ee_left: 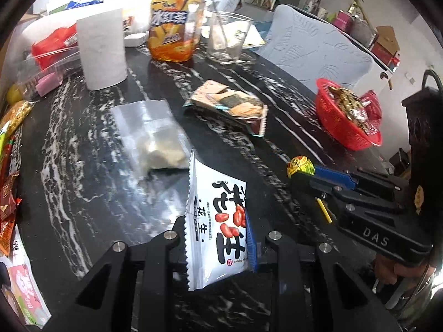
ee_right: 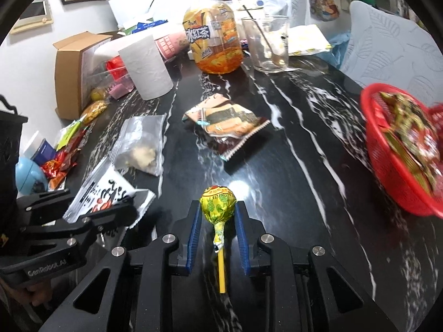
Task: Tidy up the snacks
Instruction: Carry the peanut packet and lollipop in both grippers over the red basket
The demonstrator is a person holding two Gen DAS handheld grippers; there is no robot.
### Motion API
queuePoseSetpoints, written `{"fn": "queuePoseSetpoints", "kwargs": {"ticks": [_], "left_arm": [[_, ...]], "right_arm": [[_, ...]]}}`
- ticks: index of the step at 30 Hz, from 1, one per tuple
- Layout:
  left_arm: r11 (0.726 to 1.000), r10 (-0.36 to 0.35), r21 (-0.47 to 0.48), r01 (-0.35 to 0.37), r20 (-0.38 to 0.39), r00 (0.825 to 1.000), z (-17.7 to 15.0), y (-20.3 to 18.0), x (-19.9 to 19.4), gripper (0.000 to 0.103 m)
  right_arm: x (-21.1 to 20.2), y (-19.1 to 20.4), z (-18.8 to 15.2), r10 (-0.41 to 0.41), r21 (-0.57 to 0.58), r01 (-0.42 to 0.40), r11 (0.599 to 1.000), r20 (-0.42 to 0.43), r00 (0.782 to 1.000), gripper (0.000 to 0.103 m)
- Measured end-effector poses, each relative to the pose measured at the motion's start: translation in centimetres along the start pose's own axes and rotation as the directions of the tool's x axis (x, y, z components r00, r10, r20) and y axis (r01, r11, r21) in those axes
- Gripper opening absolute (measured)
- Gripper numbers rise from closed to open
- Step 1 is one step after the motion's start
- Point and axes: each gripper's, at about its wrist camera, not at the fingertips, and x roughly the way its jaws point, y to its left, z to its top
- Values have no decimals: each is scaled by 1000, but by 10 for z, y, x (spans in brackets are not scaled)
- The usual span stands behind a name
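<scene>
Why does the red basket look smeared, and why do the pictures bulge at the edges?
Right wrist view: the red basket is motion-blurred, glare spots the marble table. Left wrist view: the basket is sharper. Both views: fisheye lens bends edges, corners go dark.

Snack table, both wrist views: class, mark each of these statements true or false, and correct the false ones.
1. The left gripper holds a white peanut packet. True.
2. The lollipop sits in the right gripper. True.
3. The red basket is empty. False: it already holds wrapped snacks.
4. The paper roll lies on its side. False: it stands upright.
5. The tea bottle stands beside a clear glass. True.
6. The seaweed cracker packet is in the basket. False: it lies on the table, apart from it.
</scene>
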Motion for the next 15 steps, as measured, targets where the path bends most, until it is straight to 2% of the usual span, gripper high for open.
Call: {"fn": "queuePoseSetpoints", "kwargs": {"ticks": [15], "left_arm": [[986,-117,116,120,-28,993,-5,-79,14,27]], "right_arm": [[-59,-33,-57,-63,97,60,993,28,998,24]]}}
